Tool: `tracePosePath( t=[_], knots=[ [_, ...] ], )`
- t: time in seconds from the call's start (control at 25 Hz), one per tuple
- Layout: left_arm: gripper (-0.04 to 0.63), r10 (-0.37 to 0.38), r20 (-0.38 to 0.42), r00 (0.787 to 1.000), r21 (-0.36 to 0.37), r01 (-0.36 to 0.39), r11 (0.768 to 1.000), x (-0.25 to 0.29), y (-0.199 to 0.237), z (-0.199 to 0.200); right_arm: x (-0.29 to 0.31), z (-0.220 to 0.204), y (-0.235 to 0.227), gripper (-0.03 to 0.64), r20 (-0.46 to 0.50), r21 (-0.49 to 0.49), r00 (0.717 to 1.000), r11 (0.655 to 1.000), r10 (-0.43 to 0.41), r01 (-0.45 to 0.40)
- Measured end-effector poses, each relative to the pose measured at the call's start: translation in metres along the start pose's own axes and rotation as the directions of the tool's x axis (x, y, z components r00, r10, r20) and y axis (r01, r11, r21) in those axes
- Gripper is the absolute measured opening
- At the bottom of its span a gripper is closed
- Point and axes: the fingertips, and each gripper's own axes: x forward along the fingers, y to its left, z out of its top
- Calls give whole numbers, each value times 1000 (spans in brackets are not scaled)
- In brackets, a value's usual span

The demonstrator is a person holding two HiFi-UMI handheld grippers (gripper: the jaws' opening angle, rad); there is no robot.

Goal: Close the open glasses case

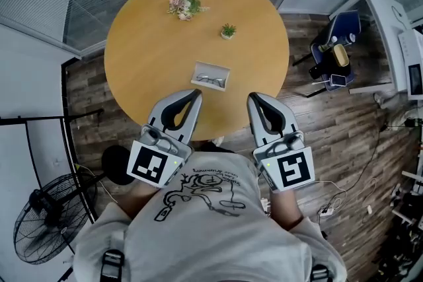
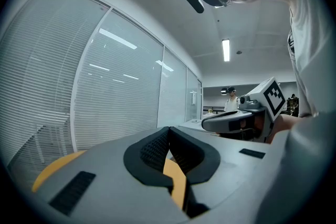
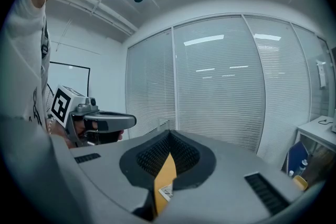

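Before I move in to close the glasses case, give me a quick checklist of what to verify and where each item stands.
1. Glasses case lying open on the table: ok.
2. Glasses inside the case: ok. Whether anything pokes over the rim: cannot tell.
3. Left gripper free: ok, jaws together on nothing.
4. Right gripper free: ok, jaws together on nothing.
5. Way to the case clear: ok, the flowers and small plant sit beyond it.
6. Grippers at the case: not ok, both are held short of it, by the table's near edge.
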Motion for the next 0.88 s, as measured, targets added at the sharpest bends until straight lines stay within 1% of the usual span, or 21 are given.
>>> tracePosePath(
  t=[0.16,0.28,0.44,0.88],
  knots=[
    [20,10,-8,1000,-1,-10,1000,13,-1,-3,4,-4,-13,8,-5,-2,1000,1000,11,-11],
    [20,16,3,1000,-15,-16,1000,22,-2,-2,6,-6,-22,8,-6,3,1000,1000,15,-15],
    [20,21,-24,999,-3,-21,1000,30,0,-6,11,-9,-31,8,-12,11,1000,1000,20,-20],
    [20,32,-39,999,-13,-32,999,33,18,-12,33,-12,-25,8,-20,9,999,999,38,-38]
  ],
)
